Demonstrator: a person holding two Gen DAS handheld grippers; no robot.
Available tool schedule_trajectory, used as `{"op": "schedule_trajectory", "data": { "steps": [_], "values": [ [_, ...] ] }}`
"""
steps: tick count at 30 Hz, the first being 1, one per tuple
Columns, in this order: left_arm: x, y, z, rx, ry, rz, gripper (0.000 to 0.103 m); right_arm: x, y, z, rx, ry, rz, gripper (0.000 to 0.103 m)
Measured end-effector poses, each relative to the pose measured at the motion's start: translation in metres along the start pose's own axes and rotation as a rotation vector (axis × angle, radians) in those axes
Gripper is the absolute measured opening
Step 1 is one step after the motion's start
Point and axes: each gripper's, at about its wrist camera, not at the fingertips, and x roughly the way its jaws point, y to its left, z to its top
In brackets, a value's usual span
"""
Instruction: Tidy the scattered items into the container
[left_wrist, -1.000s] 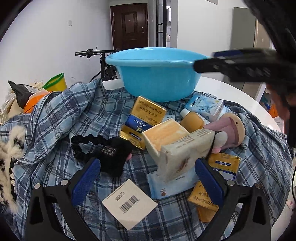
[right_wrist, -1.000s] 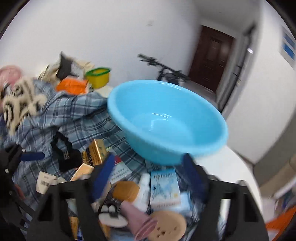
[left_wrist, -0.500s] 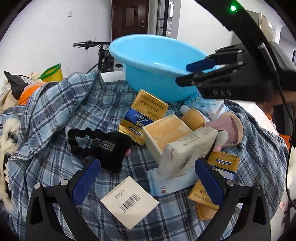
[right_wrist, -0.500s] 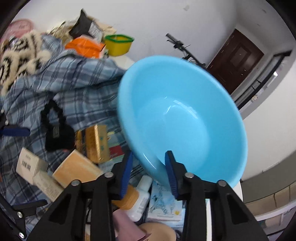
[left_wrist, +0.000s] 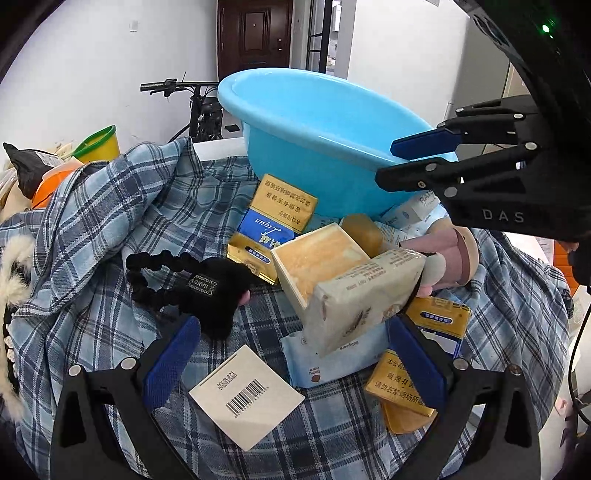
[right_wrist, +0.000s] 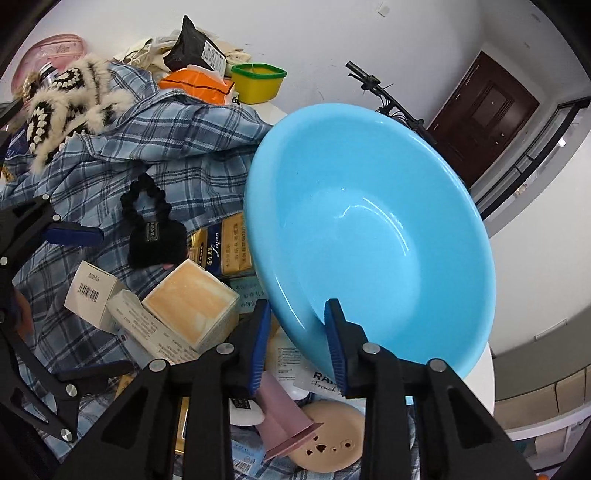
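A light blue basin (right_wrist: 369, 229) is tilted, its near rim pinched between the fingers of my right gripper (right_wrist: 297, 325). It also shows in the left wrist view (left_wrist: 314, 122), with the right gripper (left_wrist: 406, 158) on its right rim. My left gripper (left_wrist: 291, 362) is open and empty, low over a white barcode box (left_wrist: 247, 391). Ahead of it lie a cream carton (left_wrist: 362, 299), a tan box (left_wrist: 317, 254), gold packs (left_wrist: 280, 203) and a black scrunchie pouch (left_wrist: 195, 284).
Everything lies on a blue plaid shirt (left_wrist: 92, 221) over a white round table (right_wrist: 484, 365). A yellow tub (right_wrist: 258, 81), an orange pack (right_wrist: 195, 85) and a furry garment (right_wrist: 70, 99) sit at the far left. A pink cup (right_wrist: 284, 421) and a tan disc (right_wrist: 328, 435) lie under my right gripper.
My right gripper has come down onto the basin's near rim and closed on it. The basin has tipped up toward the items. My left gripper has hardly moved.
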Motion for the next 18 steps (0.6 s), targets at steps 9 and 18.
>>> {"op": "schedule_trajectory", "data": {
  "steps": [9,18],
  "values": [
    [-0.001,-0.001,-0.001,-0.001,-0.004,-0.008,0.103,-0.024,-0.005,-0.020,0.135,-0.114,-0.137,0.057],
    [-0.013,0.000,-0.013,-0.029,-0.039,-0.015,0.103,-0.081,0.012,-0.105,0.410,-0.222,-0.072,0.093]
  ]
}}
